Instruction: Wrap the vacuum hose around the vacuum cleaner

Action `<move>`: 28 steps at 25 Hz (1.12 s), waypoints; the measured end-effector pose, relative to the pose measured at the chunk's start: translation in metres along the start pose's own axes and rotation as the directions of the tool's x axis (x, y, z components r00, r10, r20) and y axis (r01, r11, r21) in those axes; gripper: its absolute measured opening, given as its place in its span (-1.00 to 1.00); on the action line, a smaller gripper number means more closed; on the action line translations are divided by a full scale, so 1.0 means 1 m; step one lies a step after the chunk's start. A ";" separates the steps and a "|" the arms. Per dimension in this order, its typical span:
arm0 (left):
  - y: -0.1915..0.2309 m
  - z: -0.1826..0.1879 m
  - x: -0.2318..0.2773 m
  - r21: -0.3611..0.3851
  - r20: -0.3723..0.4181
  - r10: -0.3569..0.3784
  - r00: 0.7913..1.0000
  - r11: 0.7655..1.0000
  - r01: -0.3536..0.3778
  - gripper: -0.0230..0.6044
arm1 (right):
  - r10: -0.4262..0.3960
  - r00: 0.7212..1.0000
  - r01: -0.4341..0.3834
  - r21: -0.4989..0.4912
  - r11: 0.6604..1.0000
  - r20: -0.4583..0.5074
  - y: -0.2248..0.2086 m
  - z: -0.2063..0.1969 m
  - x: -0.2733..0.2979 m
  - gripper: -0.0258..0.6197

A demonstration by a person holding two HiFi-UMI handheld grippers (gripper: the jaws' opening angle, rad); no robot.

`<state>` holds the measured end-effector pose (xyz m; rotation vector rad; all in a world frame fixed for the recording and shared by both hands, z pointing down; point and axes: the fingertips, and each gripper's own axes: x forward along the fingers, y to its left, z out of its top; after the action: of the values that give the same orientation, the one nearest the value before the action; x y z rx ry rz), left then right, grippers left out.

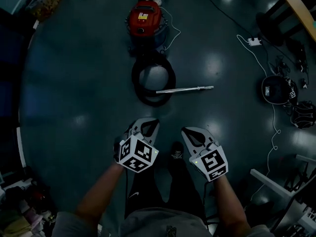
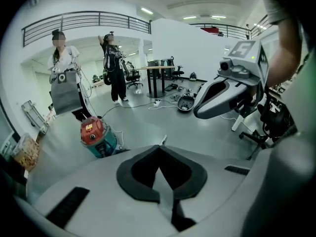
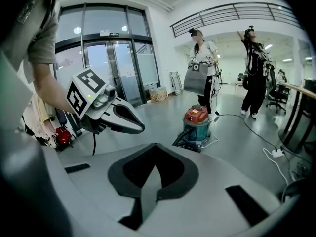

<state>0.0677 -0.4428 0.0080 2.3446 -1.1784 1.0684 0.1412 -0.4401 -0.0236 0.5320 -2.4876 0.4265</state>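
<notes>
- My left gripper (image 1: 149, 122) and right gripper (image 1: 187, 131) are both closed, jaws together with nothing between them, side by side near my body.
- The vacuum cleaner (image 1: 143, 18) stands far ahead on the floor.
- Its black hose (image 1: 137, 83) lies coiled just nearer, the metal wand (image 1: 185, 89) pointing right.

looks like a big open lab or tech office hall, definitely not a home. shiny grey floor (image 1: 74, 83), a balcony railing (image 2: 98, 19) running round an upper level, tall glass doors (image 3: 116, 68), strip lights (image 2: 146, 11) in the ceiling. there's a desk (image 2: 155, 67) with an office chair (image 2: 132, 79) near it, cables (image 1: 274, 125) and a power strip (image 1: 255, 42) loose on the floor, and two people (image 3: 200, 58) standing around wearing gear.
</notes>
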 end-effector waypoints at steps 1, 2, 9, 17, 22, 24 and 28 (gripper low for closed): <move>-0.003 0.012 -0.010 0.014 0.009 0.005 1.000 1.000 -0.005 -0.91 | 0.003 1.000 -0.003 -0.007 1.000 0.002 0.003 0.009 -0.010 -0.91; -0.006 0.023 -0.020 0.016 0.019 0.008 1.000 1.000 -0.008 -0.91 | 0.003 1.000 -0.003 -0.011 1.000 0.006 0.004 0.017 -0.019 -0.91; -0.029 0.092 -0.072 -0.193 0.106 0.016 0.994 0.981 0.005 -0.91 | 0.001 0.996 -0.001 -0.011 1.000 0.092 0.007 0.079 -0.072 -0.91; -0.050 0.156 -0.106 -0.344 0.218 0.068 0.974 0.939 0.011 -0.91 | -0.039 0.966 0.037 0.015 0.999 0.256 0.005 0.144 -0.140 -0.91; -0.053 0.182 -0.119 -0.368 0.261 0.098 0.960 0.930 0.005 -0.91 | -0.053 0.952 0.062 -0.019 0.998 0.303 0.004 0.166 -0.166 -0.91; -0.053 0.190 -0.125 -0.372 0.271 0.110 0.956 0.928 -0.002 -0.91 | -0.064 0.948 0.075 -0.022 0.997 0.313 0.003 0.172 -0.173 -0.91; -0.052 0.208 -0.139 -0.404 0.302 0.125 0.945 0.915 0.009 -0.91 | -0.075 0.936 0.085 -0.016 0.996 0.343 0.005 0.182 -0.185 -0.91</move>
<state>0.1560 -0.4490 -0.2319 2.2090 -1.4315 0.4021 0.1986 -0.4582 -0.2760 0.7476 -2.7858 0.2814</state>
